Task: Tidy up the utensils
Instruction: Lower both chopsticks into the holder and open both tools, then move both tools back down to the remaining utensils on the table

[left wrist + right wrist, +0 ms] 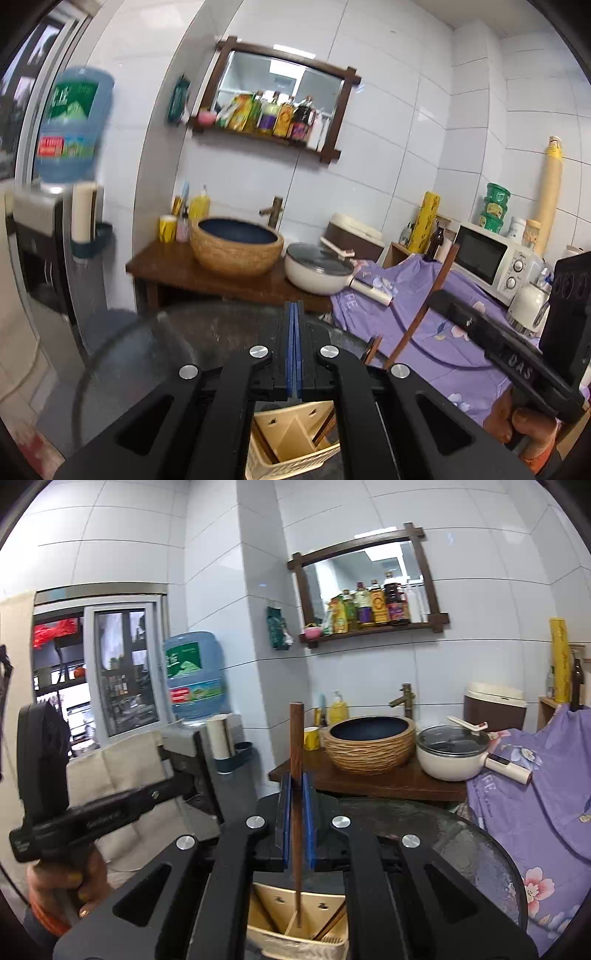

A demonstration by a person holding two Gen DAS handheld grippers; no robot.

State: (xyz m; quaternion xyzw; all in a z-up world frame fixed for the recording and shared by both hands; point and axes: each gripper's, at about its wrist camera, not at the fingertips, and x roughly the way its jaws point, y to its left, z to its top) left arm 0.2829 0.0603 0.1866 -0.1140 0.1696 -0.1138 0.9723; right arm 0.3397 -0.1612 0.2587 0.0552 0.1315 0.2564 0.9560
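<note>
Chopstick held upright, clamped between the right gripper fingers, its tip lowered into the cream holder on the glass table. Other sticks are already seen leaning inside; this one is judged not yet released. Left gripper fingers pressed together, empty. Holder largely hidden behind the grippers; remaining utensils cannot be counted.
</note>
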